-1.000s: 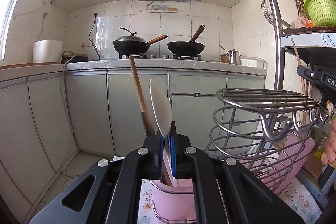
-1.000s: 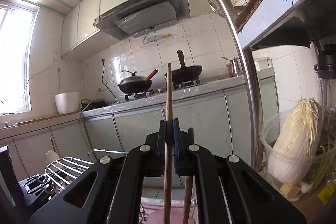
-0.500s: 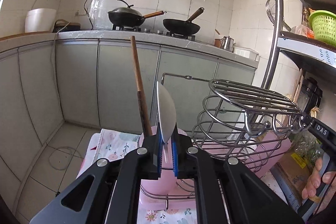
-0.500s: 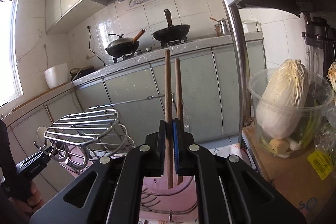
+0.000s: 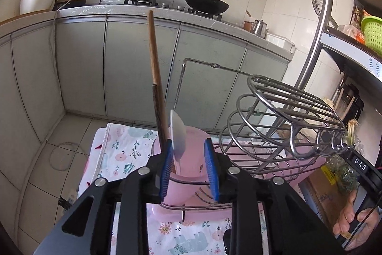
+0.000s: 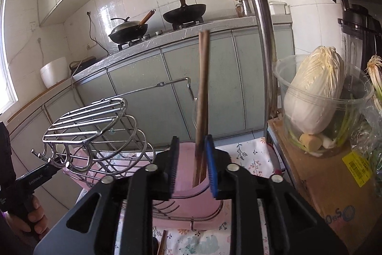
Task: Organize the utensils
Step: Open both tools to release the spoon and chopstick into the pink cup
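My left gripper [image 5: 188, 141] is opening; a white spoon [image 5: 177, 133] stands loose between its blue pads, leaning toward the left pad, in a pink cup [image 5: 193, 159]. A wooden chopstick [image 5: 156, 78] rises from the same cup just behind the left pad. My right gripper [image 6: 191, 138] is also opening, with two wooden chopsticks [image 6: 203, 87] upright between its pads, close to the right one, their lower ends in the pink cup [image 6: 183, 176]. The cup sits in a chrome wire rack [image 5: 286, 99].
The rack stands on a floral cloth [image 5: 124, 154]. On the right are a steel shelf post [image 6: 262, 40], a clear tub with a cabbage [image 6: 315, 92] and a cardboard box [image 6: 334, 183]. Kitchen cabinets with two woks [image 5: 205, 4] lie behind.
Both grippers tipped downward and their jaws parted. The spoon and the chopstick they pinched are released and have sunk lower into the pink cup.
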### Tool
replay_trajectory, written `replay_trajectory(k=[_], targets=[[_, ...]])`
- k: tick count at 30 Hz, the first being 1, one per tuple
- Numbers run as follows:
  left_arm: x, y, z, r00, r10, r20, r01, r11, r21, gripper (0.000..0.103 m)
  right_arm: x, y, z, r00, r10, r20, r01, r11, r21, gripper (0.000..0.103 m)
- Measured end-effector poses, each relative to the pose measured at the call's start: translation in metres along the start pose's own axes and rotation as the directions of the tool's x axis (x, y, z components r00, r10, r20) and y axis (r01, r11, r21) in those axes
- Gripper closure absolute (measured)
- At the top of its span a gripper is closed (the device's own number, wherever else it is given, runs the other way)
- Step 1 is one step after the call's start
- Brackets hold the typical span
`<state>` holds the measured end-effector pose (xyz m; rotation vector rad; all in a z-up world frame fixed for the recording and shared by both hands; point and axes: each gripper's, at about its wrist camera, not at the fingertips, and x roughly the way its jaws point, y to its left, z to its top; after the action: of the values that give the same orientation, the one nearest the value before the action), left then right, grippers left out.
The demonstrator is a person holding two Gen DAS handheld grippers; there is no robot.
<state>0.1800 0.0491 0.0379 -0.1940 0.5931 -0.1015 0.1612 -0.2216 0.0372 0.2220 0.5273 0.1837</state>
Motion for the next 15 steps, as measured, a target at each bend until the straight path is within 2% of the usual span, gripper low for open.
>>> replay_trajectory(k=[2, 6, 10, 15], targets=[[-0.002, -0.005, 0.002, 1.000, 0.008, -0.010, -0.007, 1.000, 0.018, 0.067, -0.003, 0.001, -0.001, 1.000, 0.001, -0.003, -0.001, 1.000, -0.003, 0.063], [-0.005, -0.007, 0.005, 0.999, 0.016, -0.030, -0.016, 1.000, 0.015, 0.065, -0.008, 0.002, -0.004, 1.000, 0.004, -0.015, -0.004, 1.000, -0.006, 0.051], [-0.011, -0.006, 0.006, 0.999, 0.002, -0.050, -0.003, 1.000, -0.006, 0.063, -0.011, 0.000, -0.009, 0.999, 0.013, -0.035, -0.013, 1.000, 0.001, 0.045], [-0.018, -0.010, 0.003, 0.998, 0.014, -0.057, -0.013, 1.000, 0.015, 0.063, -0.016, 0.000, -0.019, 0.998, 0.026, -0.064, -0.026, 1.000, -0.003, 0.041]])
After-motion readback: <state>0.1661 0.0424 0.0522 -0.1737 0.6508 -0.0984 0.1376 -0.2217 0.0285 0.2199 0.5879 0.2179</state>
